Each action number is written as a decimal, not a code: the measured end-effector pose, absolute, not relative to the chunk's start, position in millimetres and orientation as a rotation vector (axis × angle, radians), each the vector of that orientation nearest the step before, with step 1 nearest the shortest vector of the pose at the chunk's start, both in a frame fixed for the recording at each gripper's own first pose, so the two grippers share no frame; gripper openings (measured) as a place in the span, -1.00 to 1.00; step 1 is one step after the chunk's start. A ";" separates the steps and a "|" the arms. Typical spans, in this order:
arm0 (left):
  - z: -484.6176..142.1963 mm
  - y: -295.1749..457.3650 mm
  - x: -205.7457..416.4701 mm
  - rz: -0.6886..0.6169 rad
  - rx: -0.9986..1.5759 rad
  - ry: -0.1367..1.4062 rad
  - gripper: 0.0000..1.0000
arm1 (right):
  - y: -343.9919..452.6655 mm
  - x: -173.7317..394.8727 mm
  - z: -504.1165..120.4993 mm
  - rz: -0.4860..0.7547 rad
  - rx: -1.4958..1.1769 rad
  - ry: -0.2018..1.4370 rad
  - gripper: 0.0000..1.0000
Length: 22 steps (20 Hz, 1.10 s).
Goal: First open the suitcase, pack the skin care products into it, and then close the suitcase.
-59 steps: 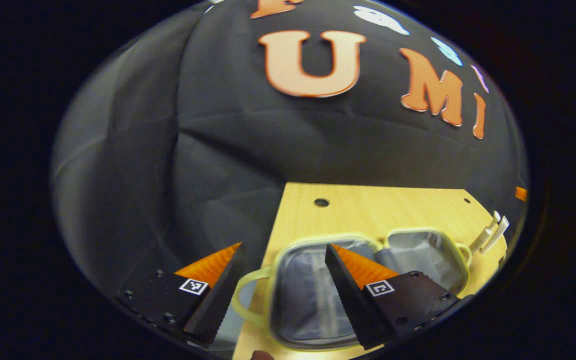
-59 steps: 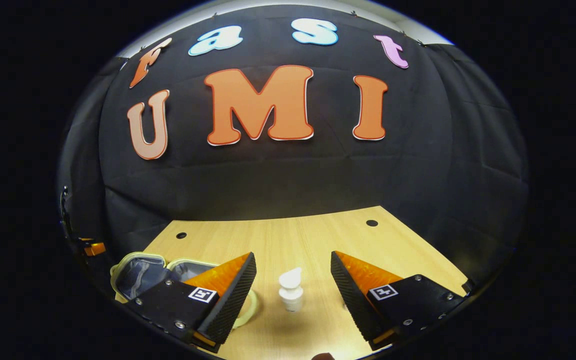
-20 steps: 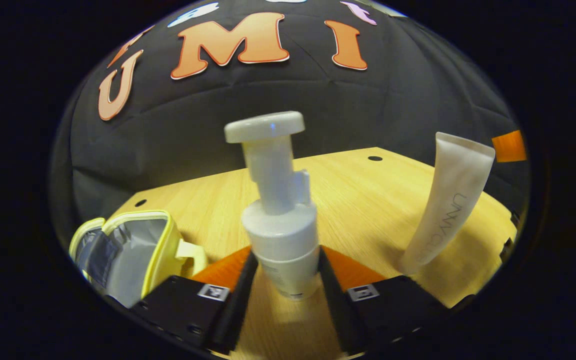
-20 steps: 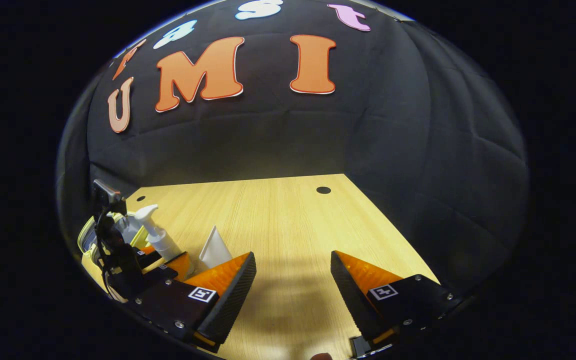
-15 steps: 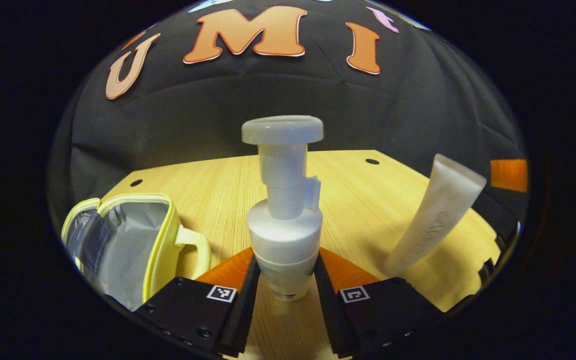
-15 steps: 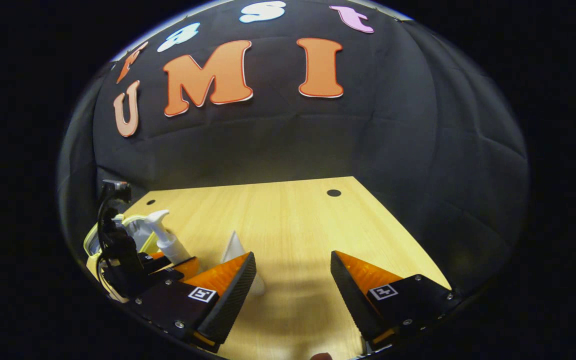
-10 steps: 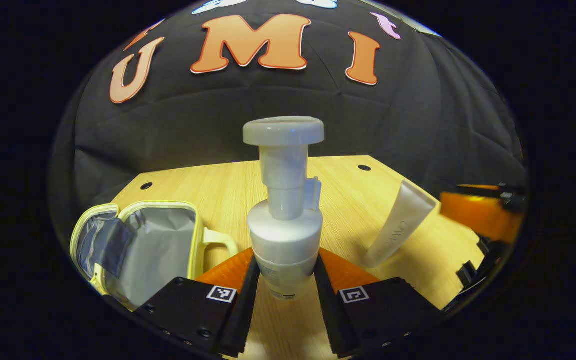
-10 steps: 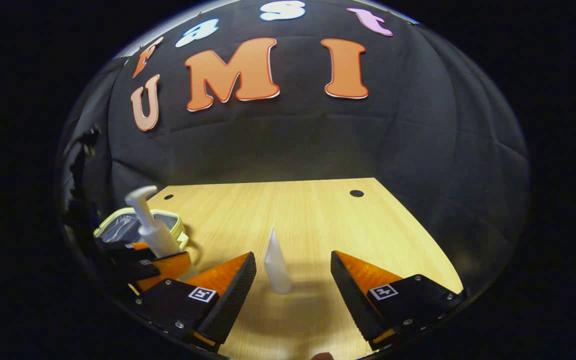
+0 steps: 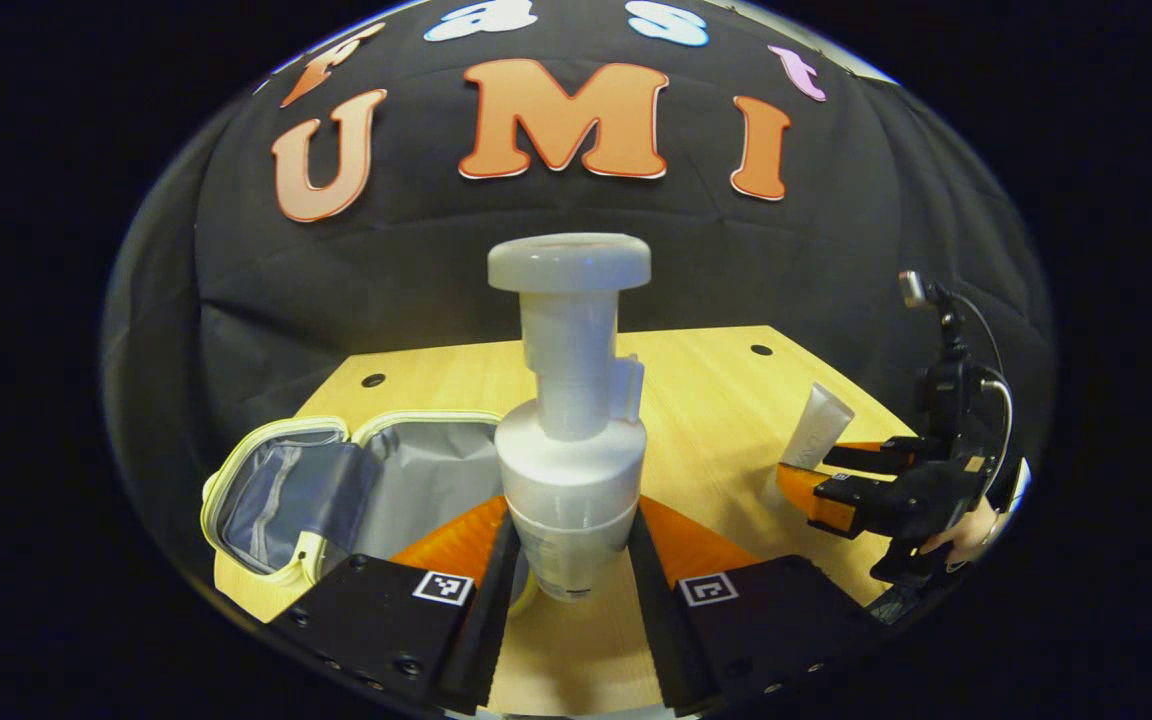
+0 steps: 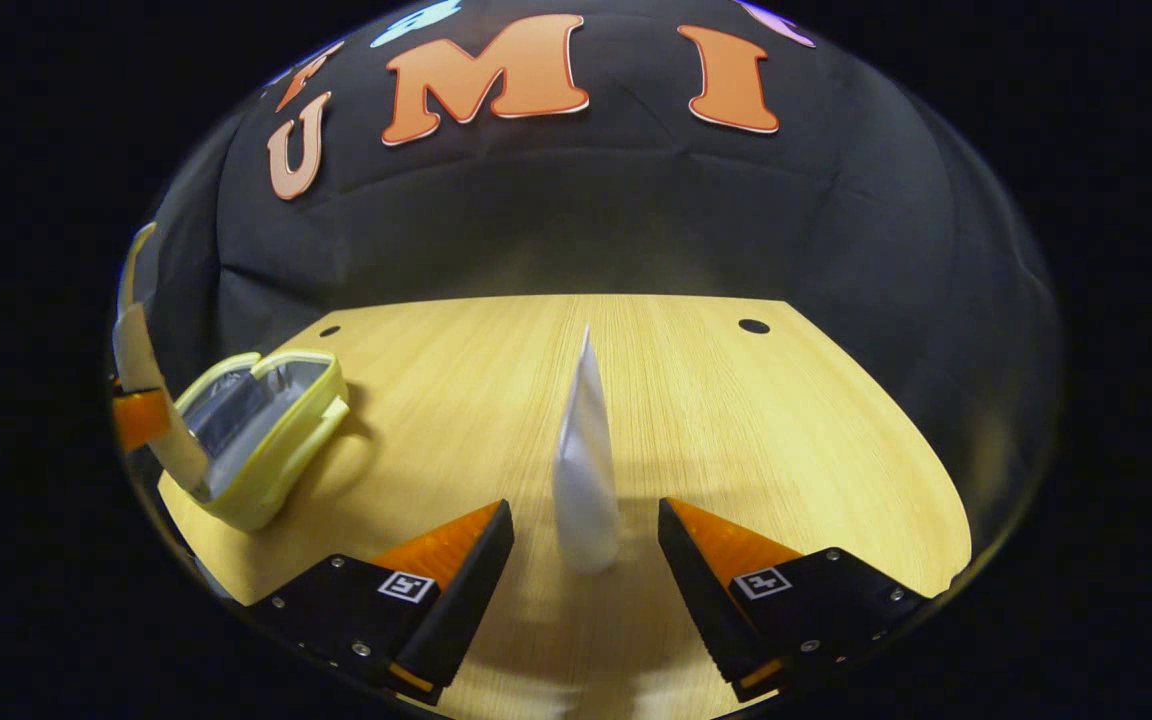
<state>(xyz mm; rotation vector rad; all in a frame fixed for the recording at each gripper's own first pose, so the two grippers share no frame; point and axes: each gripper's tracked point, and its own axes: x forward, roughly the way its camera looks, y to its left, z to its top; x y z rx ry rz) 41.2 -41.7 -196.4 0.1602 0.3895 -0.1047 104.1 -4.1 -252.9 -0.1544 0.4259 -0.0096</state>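
A: What does the left gripper have?

B: A white foam pump bottle. In the left gripper view both fingers press on the lower body of the bottle, one on each side, and it stands upright between them, its flat pump head on top and its base clear of the wooden table.

A: And the suitcase?

B: The small yellow-trimmed suitcase lies open on the table, to the left of and behind the bottle in that view, both grey-lined halves spread apart and facing up. In the right gripper view it sits at the far left, near the table's edge, with its pale handle turned toward the middle of the table.

A: The right gripper?

B: Its fingers stand wide apart, the right gripper pinching nothing. A white squeeze tube stands upright on its cap in the gap, touching neither finger.

A: Can you see that from the other side?

B: Yes. In the left gripper view the right gripper reaches in from the right edge with a hand behind it, and the tube rises just at its fingers.
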 end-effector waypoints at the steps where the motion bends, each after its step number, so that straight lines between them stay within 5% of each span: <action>1: -198.0 -32.1 39.3 -0.082 0.165 0.397 0.21 | -4.8 107.8 -257.8 -0.011 -0.162 0.425 0.85; 5: -205.6 -6.1 36.3 -0.021 0.178 0.407 0.20 | -2.8 118.5 -273.9 0.009 -0.160 0.434 0.55; 6: -209.9 -0.9 34.9 -0.011 0.169 0.419 0.20 | -3.6 122.1 -275.5 0.010 -0.158 0.430 0.28; 7: -213.1 1.2 33.9 -0.003 0.159 0.429 0.20 | -6.1 125.7 -276.7 0.003 -0.157 0.428 0.28; 8: -216.1 2.2 30.8 0.000 0.150 0.438 0.20 | -5.4 127.4 -276.3 0.007 -0.149 0.418 0.07; 12: -216.3 4.2 25.7 -0.004 0.105 0.460 0.21 | -6.0 123.2 -273.3 0.004 -0.128 0.425 -0.16; 17: -174.9 22.9 20.5 -0.040 0.107 0.450 0.20 | 10.9 98.2 -231.7 0.001 -0.081 0.396 -0.22; 22: -163.3 68.7 34.0 -0.153 0.099 0.624 0.20 | 61.4 74.8 -189.2 0.039 -0.026 0.396 -0.22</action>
